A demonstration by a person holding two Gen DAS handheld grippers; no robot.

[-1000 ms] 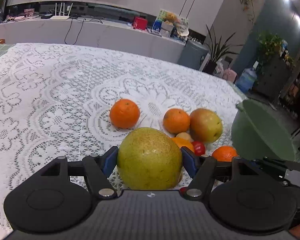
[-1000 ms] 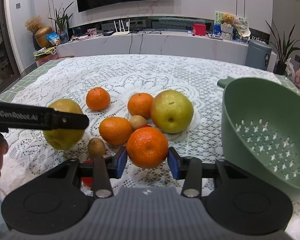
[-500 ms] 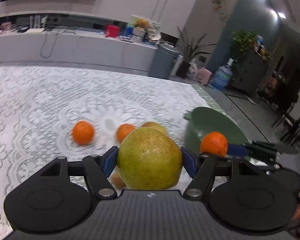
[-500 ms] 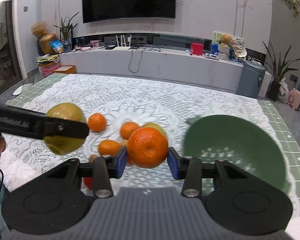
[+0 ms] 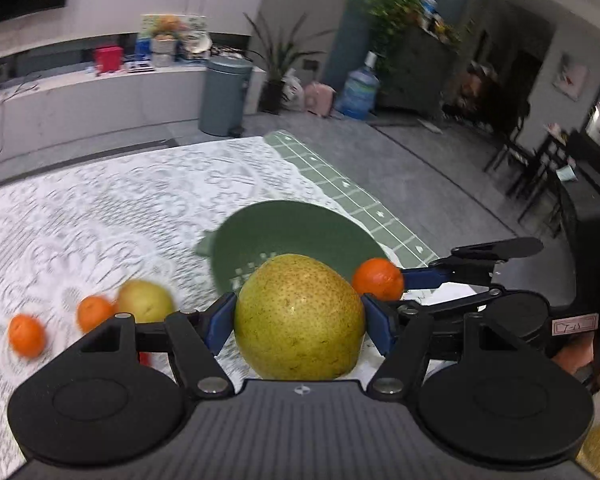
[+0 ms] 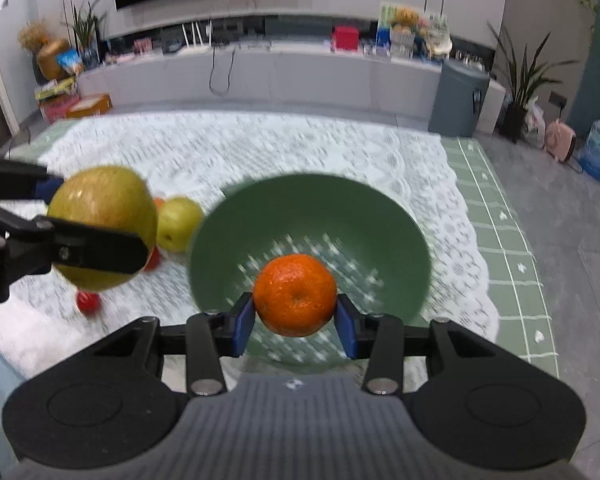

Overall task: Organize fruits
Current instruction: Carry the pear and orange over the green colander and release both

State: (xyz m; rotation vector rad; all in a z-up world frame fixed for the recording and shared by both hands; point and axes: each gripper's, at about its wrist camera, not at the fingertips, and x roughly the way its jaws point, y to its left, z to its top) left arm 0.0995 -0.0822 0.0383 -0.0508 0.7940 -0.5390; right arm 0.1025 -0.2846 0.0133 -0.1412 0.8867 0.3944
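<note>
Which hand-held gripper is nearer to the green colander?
Right. The right hand-held gripper holds its orange directly over the green colander; the left hand-held gripper with the pear is beside it.

Left view: pear [image 5: 299, 317] hides colander [image 5: 296, 236] near wall; fruit pile left of the fingers motion-blurred. Right view: colander holes smeared, small red fruit [image 6: 88, 302] unidentifiable.

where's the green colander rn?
The colander sits on the lace tablecloth near its right edge, centred in the right wrist view directly behind the orange held in the right claw. A loose pear lies just left of it.
</note>
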